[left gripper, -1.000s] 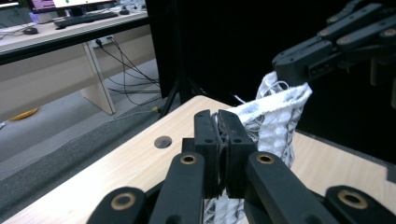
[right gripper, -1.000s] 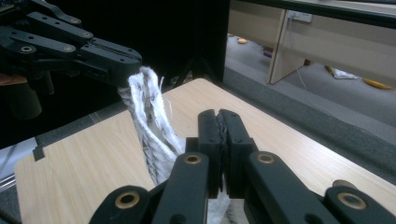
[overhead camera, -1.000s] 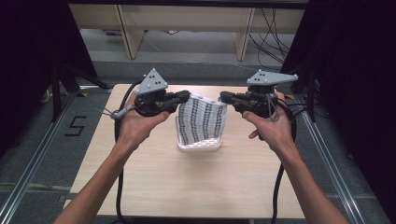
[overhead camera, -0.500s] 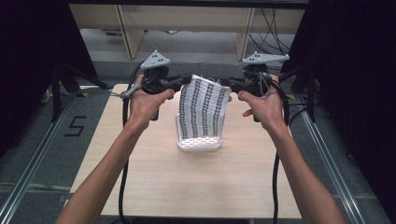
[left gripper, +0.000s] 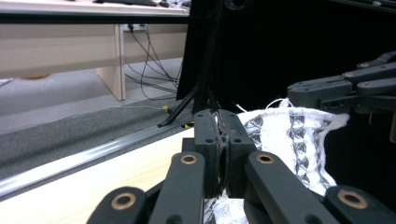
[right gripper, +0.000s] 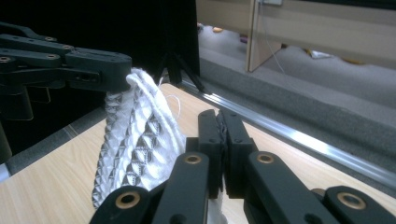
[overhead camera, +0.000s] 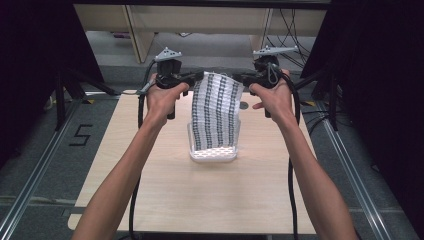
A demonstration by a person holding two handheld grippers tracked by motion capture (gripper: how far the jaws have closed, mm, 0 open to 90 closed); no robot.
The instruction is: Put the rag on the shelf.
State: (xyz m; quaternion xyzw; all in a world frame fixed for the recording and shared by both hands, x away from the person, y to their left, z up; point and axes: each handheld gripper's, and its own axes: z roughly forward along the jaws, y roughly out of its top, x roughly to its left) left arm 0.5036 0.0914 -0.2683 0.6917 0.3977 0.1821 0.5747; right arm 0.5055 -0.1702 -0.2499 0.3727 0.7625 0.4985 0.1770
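**Cloth lifted clear of basket, both corners clamped**

Item: cloth (overhead camera: 216, 112), white with dark patterned bands. Held by its two upper corners and hanging as a slanted sheet; its lower edge dips into the basket (overhead camera: 212, 153), a clear perforated tub near the middle of the table (overhead camera: 150, 195).

Left gripper (overhead camera: 196, 77): jaws together, pinched on the cloth's left corner. In the left gripper view the jaws (left gripper: 222, 140) press flat with fabric (left gripper: 299, 140) trailing away from them.

Right gripper (overhead camera: 239, 77): jaws together, pinched on the right corner. In the right gripper view the fabric (right gripper: 140, 140) bunches to the left of the closed jaws (right gripper: 223, 140).

Change since a second ago: both hands have travelled away from the person, toward the far edge of the table, and the cloth has gone from a low, slack drape over the basket to a taller, more stretched sheet.

Reading: the work appears to be drawing the cloth out of the basket. Most of it is out; the bottom hem still sits inside. A further lift or pull should free it.
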